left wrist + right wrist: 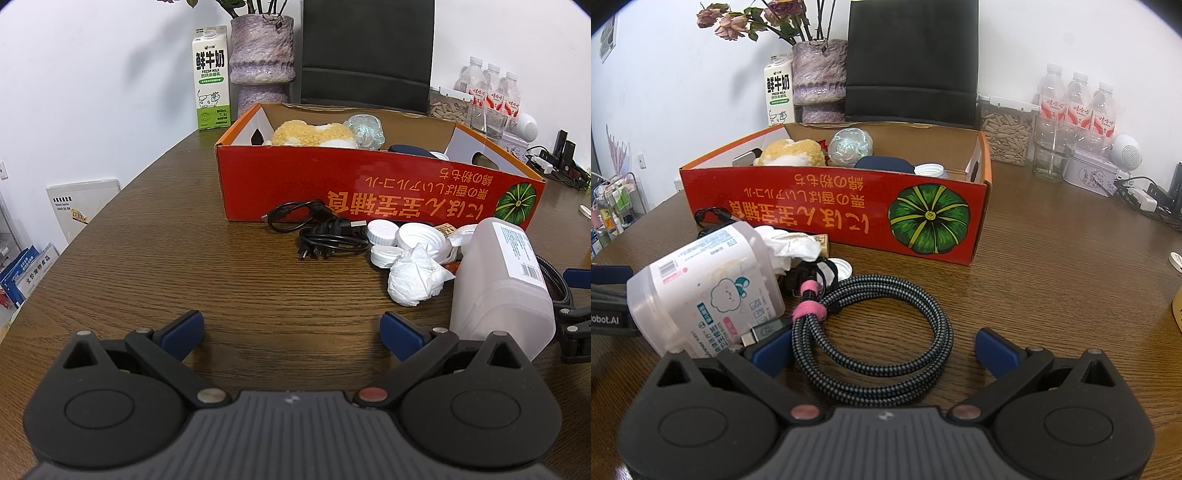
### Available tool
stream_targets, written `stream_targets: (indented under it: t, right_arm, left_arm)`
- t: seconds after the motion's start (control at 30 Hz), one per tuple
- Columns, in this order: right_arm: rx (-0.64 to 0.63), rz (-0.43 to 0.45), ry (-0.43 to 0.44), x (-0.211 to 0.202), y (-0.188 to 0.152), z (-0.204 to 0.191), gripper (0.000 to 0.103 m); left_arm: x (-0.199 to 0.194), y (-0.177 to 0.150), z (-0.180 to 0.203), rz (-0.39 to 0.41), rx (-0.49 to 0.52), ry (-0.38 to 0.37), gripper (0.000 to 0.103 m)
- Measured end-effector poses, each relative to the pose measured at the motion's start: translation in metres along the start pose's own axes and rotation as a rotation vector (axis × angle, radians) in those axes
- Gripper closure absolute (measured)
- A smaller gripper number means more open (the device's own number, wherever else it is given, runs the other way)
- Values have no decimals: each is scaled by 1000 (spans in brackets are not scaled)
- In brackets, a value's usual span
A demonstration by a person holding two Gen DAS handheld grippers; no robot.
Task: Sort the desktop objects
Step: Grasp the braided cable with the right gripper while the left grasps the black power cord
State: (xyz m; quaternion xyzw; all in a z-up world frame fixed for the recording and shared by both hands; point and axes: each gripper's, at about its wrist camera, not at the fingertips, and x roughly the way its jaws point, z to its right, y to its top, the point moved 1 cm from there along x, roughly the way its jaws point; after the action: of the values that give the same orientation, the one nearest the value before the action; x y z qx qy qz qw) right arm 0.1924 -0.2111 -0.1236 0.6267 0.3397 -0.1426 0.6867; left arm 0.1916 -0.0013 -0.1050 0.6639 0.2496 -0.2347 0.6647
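Left wrist view: my left gripper hangs spread wide over bare wooden table, holding nothing. At one o'clock sit a black cable, white caps and crumpled tissue, just before the red box.

Right wrist view: my right gripper gapes empty around the braided cable (pink-strapped coil); a plastic tub lies at ten o'clock.

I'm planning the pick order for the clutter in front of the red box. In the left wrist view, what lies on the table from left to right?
Thin black cable → white caps → crumpled tissue → translucent plastic container → braided cable, only partly in view at the right edge.
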Motion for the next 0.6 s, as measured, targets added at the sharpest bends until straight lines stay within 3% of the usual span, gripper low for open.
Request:
stream_targets:
  t: [0.6]
  right_arm:
    - [9, -4, -11, 4, 3, -1, 0]
  left_arm:
    - [0, 0, 0, 0, -1, -1, 0]
